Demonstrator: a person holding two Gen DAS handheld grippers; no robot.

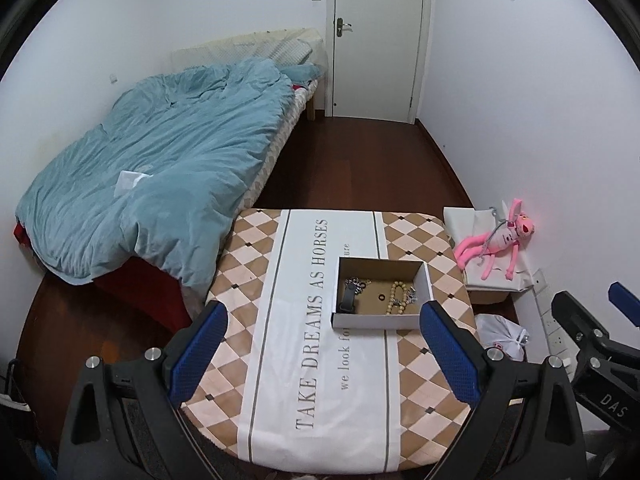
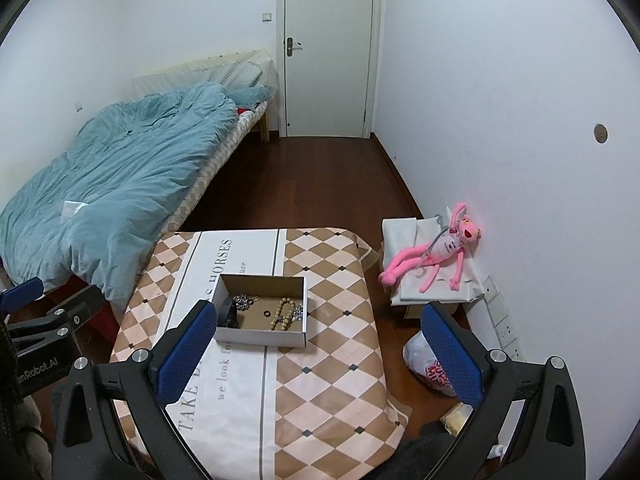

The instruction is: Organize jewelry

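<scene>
Nearest the lens, left gripper (image 1: 324, 354) spread wide, nothing between the blue pads; right gripper (image 2: 316, 354) likewise gaping and empty. Just beyond the left fingertips, on the checked tablecloth (image 1: 256, 256), a shallow cardboard box (image 1: 380, 322). Inside: a tangle of silver chain (image 1: 358, 282) and a dark strap-like piece (image 1: 348, 300) toward the left pad, a small black ring (image 1: 381, 296) mid-floor, a wooden bead bracelet (image 1: 396, 298) toward the right pad. Everything already in the box, nothing loose on the cloth; judging by that, gathering done, perhaps only untangling or sorting left. Further off, a bed with a blue duvet (image 1: 160, 168), then a white door (image 1: 378, 36). Only from the right wrist: a printed plastic bag (image 2: 430, 366) on the floor beneath the right pad, clearer than in the left view.
</scene>
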